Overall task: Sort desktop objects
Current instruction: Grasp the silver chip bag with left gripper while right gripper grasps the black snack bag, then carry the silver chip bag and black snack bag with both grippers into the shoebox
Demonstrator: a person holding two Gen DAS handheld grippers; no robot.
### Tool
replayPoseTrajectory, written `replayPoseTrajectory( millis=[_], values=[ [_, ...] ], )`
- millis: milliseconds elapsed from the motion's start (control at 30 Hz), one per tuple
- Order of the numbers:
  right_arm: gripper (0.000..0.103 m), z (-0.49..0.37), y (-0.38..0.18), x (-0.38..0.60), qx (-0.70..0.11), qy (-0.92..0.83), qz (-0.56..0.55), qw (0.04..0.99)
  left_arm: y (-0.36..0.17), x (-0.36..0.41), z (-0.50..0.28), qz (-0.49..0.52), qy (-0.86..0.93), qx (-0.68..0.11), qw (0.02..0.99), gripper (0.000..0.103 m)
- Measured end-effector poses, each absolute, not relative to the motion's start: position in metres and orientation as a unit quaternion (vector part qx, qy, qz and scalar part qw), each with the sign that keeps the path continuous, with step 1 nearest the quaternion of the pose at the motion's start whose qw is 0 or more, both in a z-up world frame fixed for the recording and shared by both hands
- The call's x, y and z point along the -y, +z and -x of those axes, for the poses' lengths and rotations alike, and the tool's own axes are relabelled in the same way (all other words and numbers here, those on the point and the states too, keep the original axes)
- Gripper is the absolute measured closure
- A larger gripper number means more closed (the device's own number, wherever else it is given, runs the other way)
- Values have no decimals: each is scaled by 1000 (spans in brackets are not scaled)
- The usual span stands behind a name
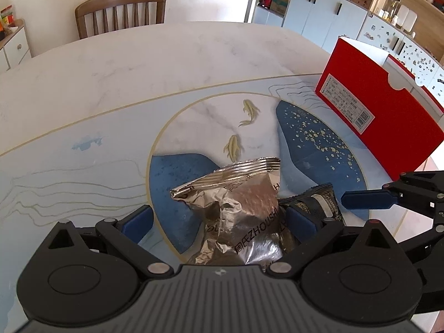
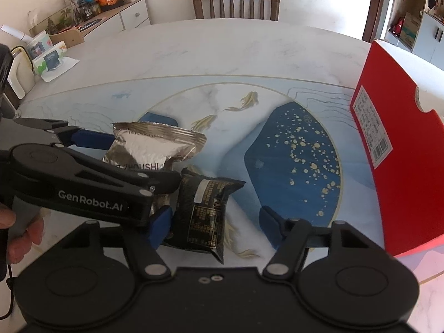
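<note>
While both tools work over the round blue fish print in the middle of the counter (image 1: 111,77), the biggest thing on it is the red box (image 1: 388,127), which stands upright near the right edge, well apart from the two packets. It has a white label w/ barcode on the side that faces the centre.

Next in size is the silver foil packet (image 1: 244,208). It lies crumpled on the print, w/ its crimped end toward the far edge and dark letters on it. The left tool (image 1: 219,222) has its blue fingers (image 1: 138,222) spread wide, one on each side of this packet; I cannot tell if they touch it.

Smaller is the black packet (image 2: 205,211) w/ gold text, just beside the silver one on its right, touching it or nearly so. The right tool (image 2: 216,227) is also spread. Its left finger (image 2: 159,226) is against the black packet's left side, and the other finger is apart from it, over the blue part of the print.
</note>
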State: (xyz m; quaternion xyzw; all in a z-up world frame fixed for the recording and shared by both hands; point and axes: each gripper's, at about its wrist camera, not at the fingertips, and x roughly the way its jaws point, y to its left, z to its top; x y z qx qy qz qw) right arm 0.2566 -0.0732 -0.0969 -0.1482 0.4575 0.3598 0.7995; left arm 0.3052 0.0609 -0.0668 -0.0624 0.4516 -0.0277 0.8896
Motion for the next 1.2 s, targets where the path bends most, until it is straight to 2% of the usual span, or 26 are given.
replayPoseTrajectory(
  millis=[267, 433, 567, 933, 1200],
  values=[
    [43, -263, -98, 80, -465, 364, 132, 796, -65, -68, -303, 62, -28, -440, 896, 16],
    [52, -265, -96, 83, -466, 370, 123, 794, -64, -68, -299, 61, -26, -435, 898, 29],
    [64, -264, -95, 82, -468, 375, 118, 791, -63, -67, -296, 61, -22, -434, 899, 35],
    [70, -262, -88, 93, -472, 358, 114, 798, -59, -69, -291, 77, -23, -443, 893, 47],
    [70, -259, -72, 117, -478, 352, 101, 798, -52, -74, -275, 114, -18, -453, 884, 48]
  ],
)
